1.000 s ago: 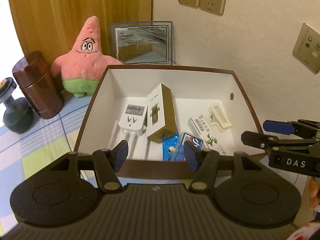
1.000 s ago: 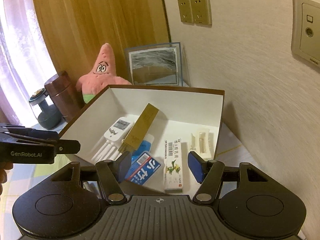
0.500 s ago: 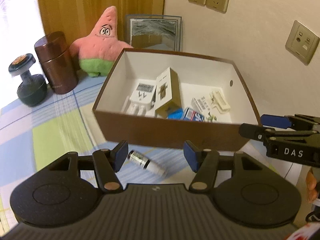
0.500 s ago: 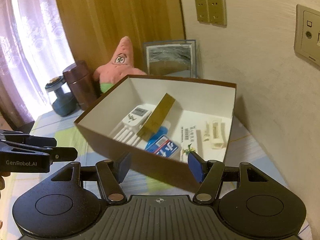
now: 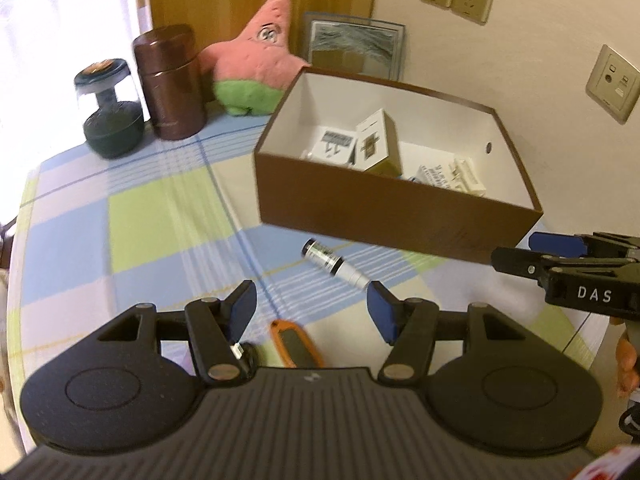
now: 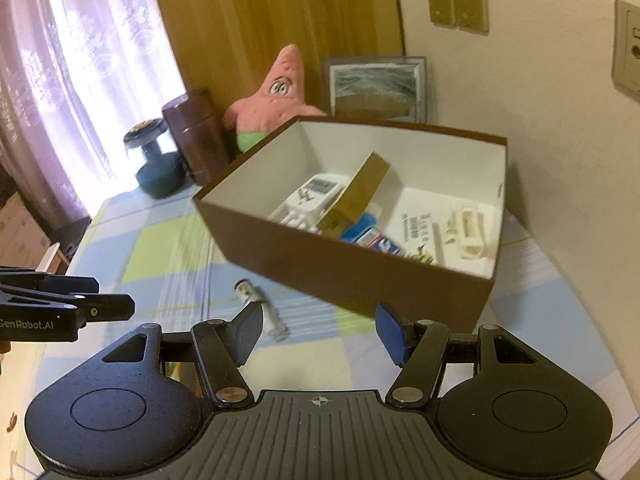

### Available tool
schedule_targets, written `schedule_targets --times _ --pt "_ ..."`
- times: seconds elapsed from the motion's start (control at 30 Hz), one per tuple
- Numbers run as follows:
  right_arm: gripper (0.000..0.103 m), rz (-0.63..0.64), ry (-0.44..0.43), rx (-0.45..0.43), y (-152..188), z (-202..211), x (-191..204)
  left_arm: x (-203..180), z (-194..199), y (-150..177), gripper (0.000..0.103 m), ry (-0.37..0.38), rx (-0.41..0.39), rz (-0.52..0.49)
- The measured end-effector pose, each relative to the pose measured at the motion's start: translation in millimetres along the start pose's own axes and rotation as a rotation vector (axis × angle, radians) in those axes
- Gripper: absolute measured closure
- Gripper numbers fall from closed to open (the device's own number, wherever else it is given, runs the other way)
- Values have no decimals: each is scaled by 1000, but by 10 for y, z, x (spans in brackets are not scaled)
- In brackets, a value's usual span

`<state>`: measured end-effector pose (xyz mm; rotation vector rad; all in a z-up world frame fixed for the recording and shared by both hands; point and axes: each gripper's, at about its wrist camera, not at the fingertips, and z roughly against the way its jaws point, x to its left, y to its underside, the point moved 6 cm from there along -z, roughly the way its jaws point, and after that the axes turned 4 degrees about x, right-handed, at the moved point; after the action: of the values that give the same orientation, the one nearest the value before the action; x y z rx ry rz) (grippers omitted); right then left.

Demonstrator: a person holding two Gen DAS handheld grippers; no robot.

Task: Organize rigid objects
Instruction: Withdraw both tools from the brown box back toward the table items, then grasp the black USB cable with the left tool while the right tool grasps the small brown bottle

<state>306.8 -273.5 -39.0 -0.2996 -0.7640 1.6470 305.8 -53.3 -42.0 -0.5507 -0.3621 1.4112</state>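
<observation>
Both empty grippers hover apart-jawed near the brown box [image 5: 392,220] and vial [image 5: 334,263].

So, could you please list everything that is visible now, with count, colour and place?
box: 1, brown, white inside, by the wall
packages in box: several, white, gold, blue
small bottle: 1, white and black, lying before the box
orange item: 1, near the left gripper
plush star: 1, pink and green
canister: 1, brown
dumbbell: 1, dark
picture frame: 1, against the wall
left gripper: open, empty
right gripper: open, empty
</observation>
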Motion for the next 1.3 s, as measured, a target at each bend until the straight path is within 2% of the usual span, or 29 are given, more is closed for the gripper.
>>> schedule_targets --times 0.73,0.97,1.3 --pt "43 130 -133 149 450 -443 636 612 40 770 46 -98 80 163" --pt "43 165 -156 182 554 -578 743 606 -49 910 46 -87 99 179" --pt "43 190 -146 219 654 -775 696 479 -351 928 48 -60 119 184"
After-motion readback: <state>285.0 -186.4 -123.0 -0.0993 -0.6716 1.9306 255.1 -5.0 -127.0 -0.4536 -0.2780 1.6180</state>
